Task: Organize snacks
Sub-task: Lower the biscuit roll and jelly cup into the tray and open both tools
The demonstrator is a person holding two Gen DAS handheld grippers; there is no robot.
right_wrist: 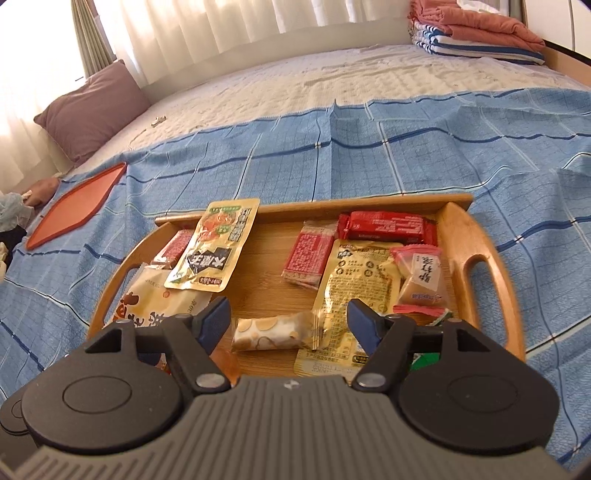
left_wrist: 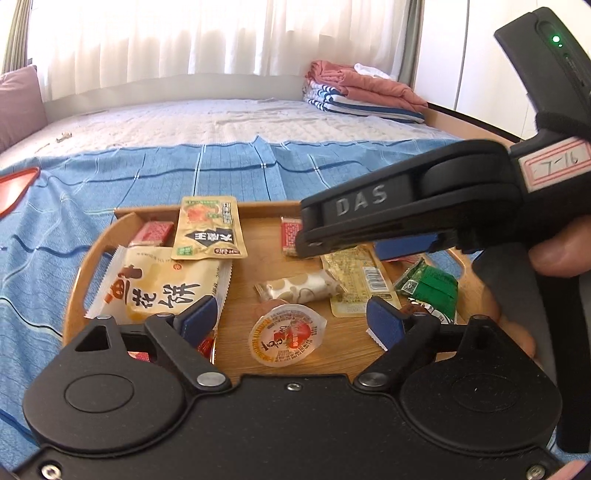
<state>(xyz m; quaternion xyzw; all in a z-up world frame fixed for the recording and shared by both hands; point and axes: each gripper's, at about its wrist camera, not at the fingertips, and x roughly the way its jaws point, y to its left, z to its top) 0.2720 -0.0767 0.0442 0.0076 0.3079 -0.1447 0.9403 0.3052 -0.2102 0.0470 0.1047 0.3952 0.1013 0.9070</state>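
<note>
A wooden tray (right_wrist: 487, 236) with cut-out handles at each end sits on a blue checked cloth (right_wrist: 369, 162) spread over a quilted white mattress (right_wrist: 332, 85). The tray is the landmark, and glossy snack packets are scattered across it.

The left gripper (left_wrist: 291, 323) hovers over the tray's near edge, its blue-padded fingers spread wide and holding nothing. Between them lies a round clear jelly cup (left_wrist: 287, 338) with an orange printed lid. At the tray's left end lies a large crinkly cream cake bag (left_wrist: 159, 284), and a flat yellow pouch (left_wrist: 209, 229) overlaps its far edge.

The right gripper (right_wrist: 286, 325) also hangs over the near edge, jaws wide apart and empty. A small soft candy roll with tan dots (right_wrist: 273, 330) lies between its fingers. Toward the tray's right end are a gold foil pouch (right_wrist: 358, 280), a red rectangular wafer bar (right_wrist: 386, 225) and a flat red packet (right_wrist: 308, 254).

Left of the tray, a flat orange lid (right_wrist: 74, 206) rests on the cloth. Far beyond the tray, folded blankets (right_wrist: 480, 29) are stacked.
</note>
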